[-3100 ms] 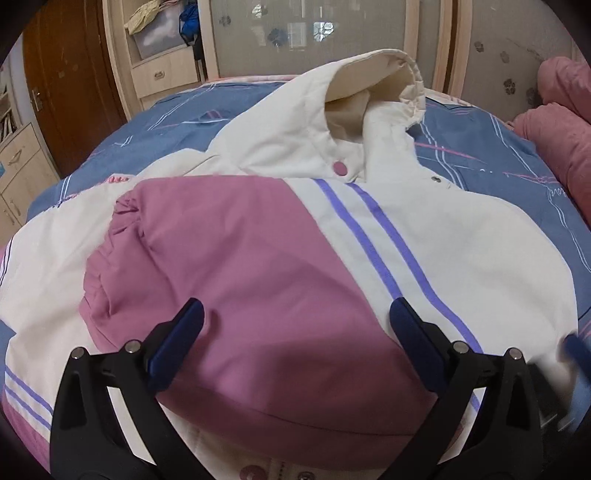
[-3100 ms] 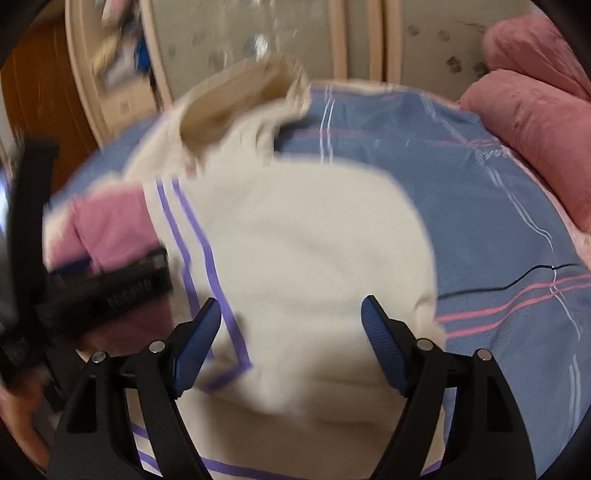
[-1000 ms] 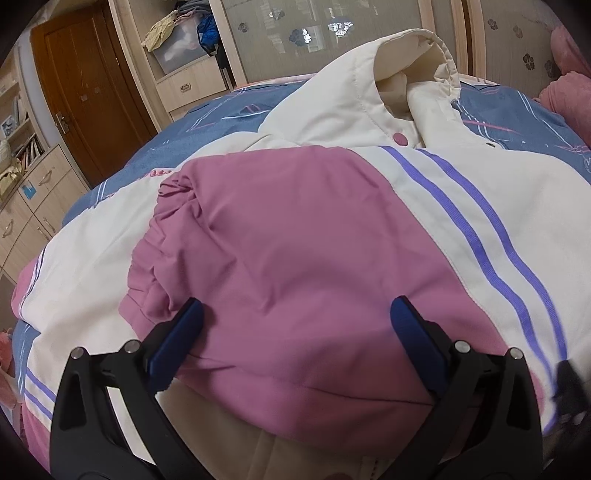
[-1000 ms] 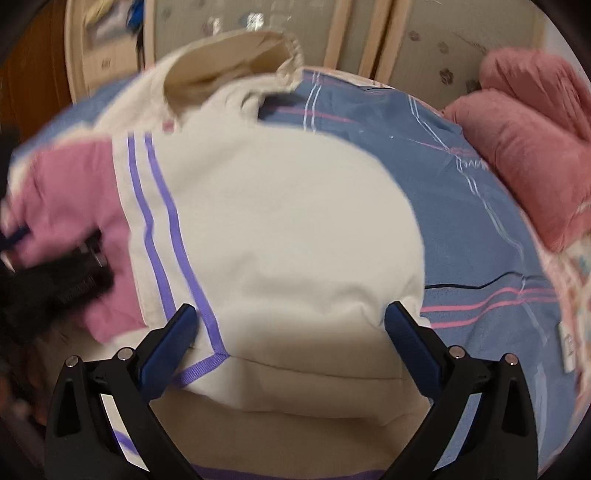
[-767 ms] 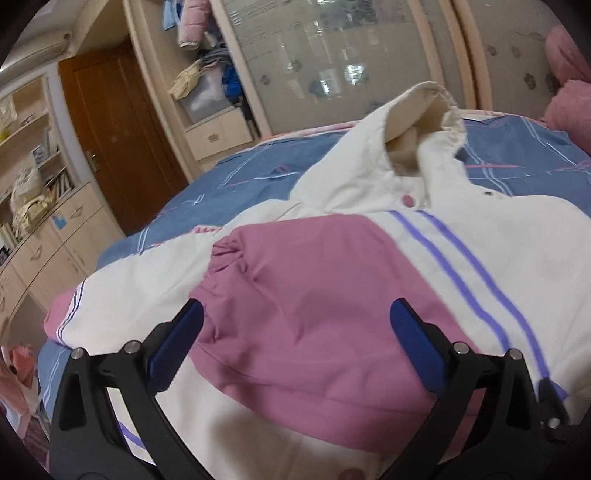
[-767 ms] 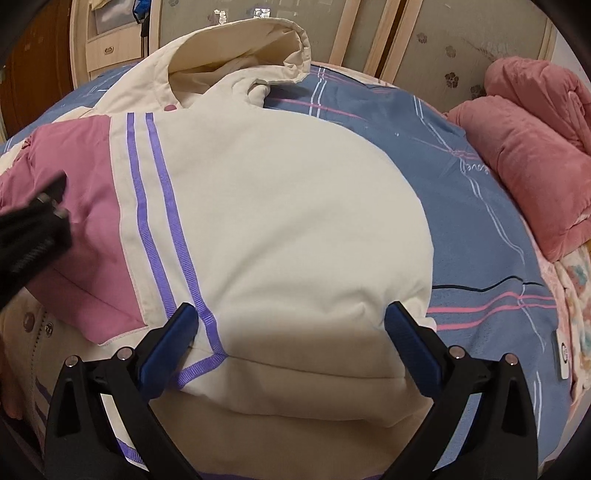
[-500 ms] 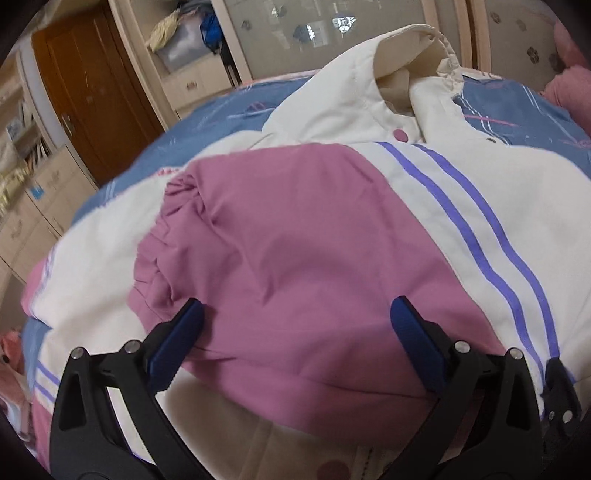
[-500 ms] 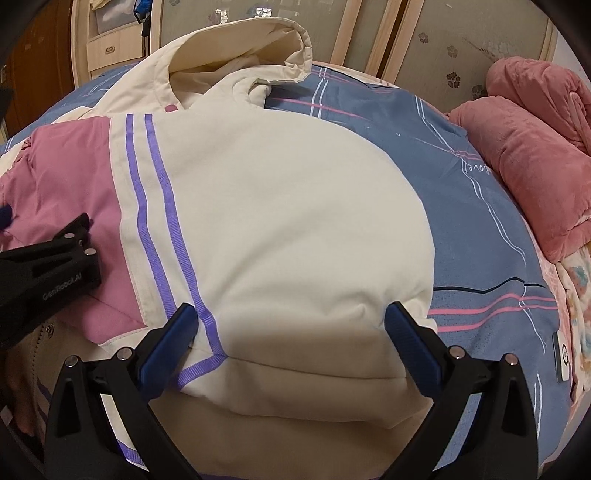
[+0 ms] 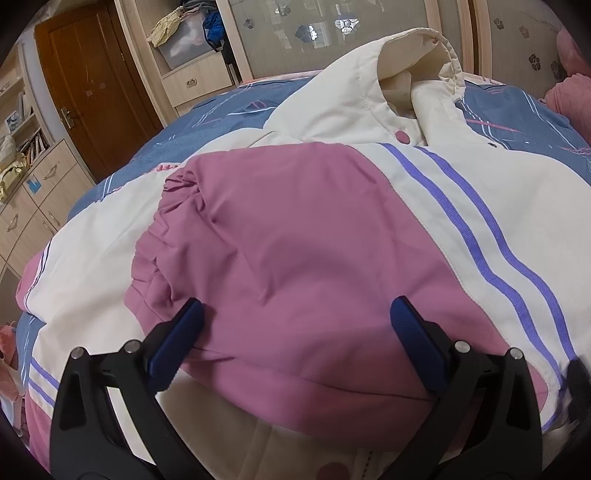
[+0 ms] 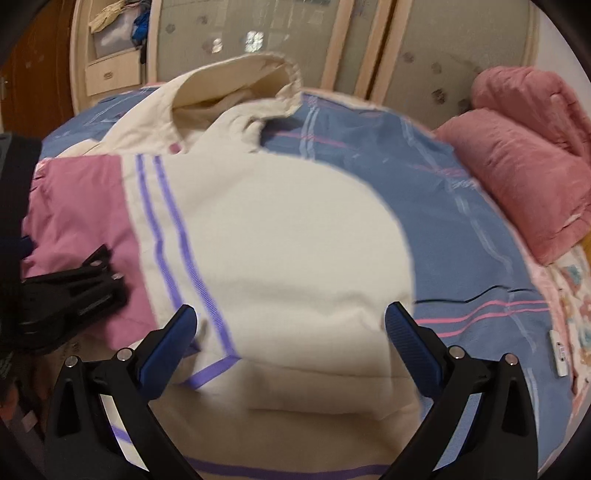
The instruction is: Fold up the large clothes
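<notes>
The bed (image 10: 461,236), covered in a blue striped sheet, is seen spread across both views. A cream jacket (image 9: 498,206) is laid flat on it, hood (image 9: 406,62) towards the wardrobe (image 9: 332,33), with a pink sleeve (image 9: 295,258) folded across the chest beside two purple stripes (image 9: 476,236). Rolled pink blankets (image 10: 517,166) are stacked at the right edge of the bed. The left hand-held gripper (image 9: 295,328) is held wide apart over the pink sleeve, nothing gripped. The right hand-held gripper (image 10: 291,328) is likewise spread wide above the cream panel, nothing between its fingers.
</notes>
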`<action>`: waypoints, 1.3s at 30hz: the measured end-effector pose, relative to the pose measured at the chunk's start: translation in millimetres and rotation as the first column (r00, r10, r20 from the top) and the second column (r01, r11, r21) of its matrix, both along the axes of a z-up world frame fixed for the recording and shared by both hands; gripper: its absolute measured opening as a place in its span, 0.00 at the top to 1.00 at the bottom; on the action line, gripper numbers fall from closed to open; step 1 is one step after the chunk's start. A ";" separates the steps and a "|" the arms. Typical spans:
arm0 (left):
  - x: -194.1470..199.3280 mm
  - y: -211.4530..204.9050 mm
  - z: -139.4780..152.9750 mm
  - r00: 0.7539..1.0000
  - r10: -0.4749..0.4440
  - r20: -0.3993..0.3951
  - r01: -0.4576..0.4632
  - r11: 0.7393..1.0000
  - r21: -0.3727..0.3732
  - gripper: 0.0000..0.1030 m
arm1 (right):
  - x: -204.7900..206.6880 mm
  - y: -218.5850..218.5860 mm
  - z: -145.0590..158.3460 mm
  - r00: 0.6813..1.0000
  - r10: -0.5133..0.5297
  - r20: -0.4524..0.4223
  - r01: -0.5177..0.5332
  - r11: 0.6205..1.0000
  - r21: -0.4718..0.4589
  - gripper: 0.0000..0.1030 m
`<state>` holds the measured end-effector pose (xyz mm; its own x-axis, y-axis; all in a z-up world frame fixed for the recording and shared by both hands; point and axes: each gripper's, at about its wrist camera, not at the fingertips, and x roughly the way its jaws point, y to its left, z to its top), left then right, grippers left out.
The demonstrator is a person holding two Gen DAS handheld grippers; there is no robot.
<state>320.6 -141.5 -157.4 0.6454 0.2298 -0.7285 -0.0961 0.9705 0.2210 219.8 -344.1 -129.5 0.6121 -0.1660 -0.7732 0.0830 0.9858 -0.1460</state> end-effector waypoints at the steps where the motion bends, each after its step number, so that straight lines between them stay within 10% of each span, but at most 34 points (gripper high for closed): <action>1: 0.1 0.1 -0.1 1.000 0.000 -0.001 0.000 1.000 0.001 0.02 | 4.2 3.1 -8.3 1.000 0.007 -0.026 -0.008 1.000 -0.031 0.01; 23: -11.9 4.1 3.2 0.998 -0.040 -0.054 0.039 0.999 -0.015 0.02 | 7.1 5.5 -13.4 0.999 0.021 -0.031 -0.023 0.998 -0.054 0.01; 29: -15.2 11.9 -0.3 0.999 -0.049 -0.019 0.047 0.996 -0.072 0.02 | -6.7 -0.1 14.8 0.989 -0.045 0.139 0.054 0.997 -0.059 0.01; 33: -16.0 10.1 -0.7 0.999 -0.048 -0.004 0.048 0.997 -0.066 0.02 | 11.0 -7.5 -11.8 0.999 -0.035 -0.021 0.035 0.999 -0.011 0.01; 39: -16.5 11.2 -0.8 0.999 -0.048 -0.001 0.048 0.997 -0.064 0.02 | 15.1 -5.3 -16.0 0.999 -0.028 -0.024 0.027 0.999 -0.027 0.01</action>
